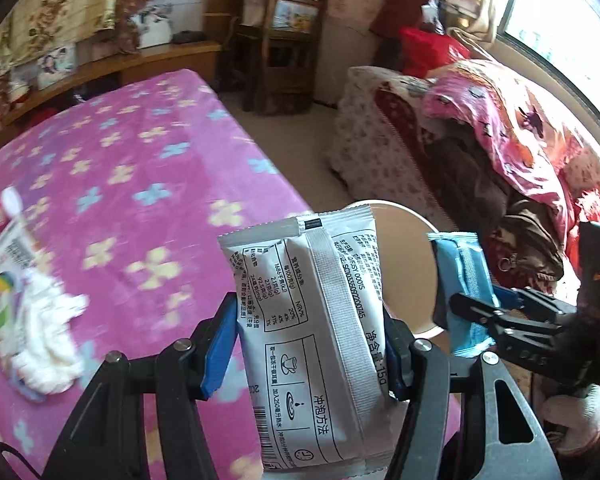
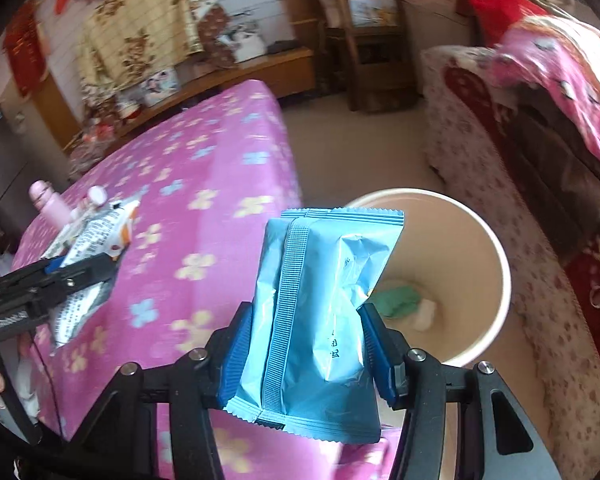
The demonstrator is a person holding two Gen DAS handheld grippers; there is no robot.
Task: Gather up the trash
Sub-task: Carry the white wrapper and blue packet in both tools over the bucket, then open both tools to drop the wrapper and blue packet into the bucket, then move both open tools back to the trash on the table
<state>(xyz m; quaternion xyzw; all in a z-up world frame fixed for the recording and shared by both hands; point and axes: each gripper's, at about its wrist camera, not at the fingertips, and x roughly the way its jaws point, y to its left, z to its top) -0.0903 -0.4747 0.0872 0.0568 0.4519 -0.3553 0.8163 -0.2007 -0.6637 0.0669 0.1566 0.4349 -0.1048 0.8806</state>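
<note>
My left gripper is shut on a grey-white printed sachet, held upright over the pink flowered bedspread. In the right wrist view the same gripper and its sachet show at the left. My right gripper is shut on a light blue packet, just left of a tan paper bin. Green and white scraps lie in the bin's bottom. The left wrist view shows the bin behind the sachet, with the right gripper and blue packet beside it.
A crumpled white tissue and printed wrappers lie on the bed at the left. A pink bottle stands farther back. A sofa piled with blankets runs along the right; bare floor separates it from the bed.
</note>
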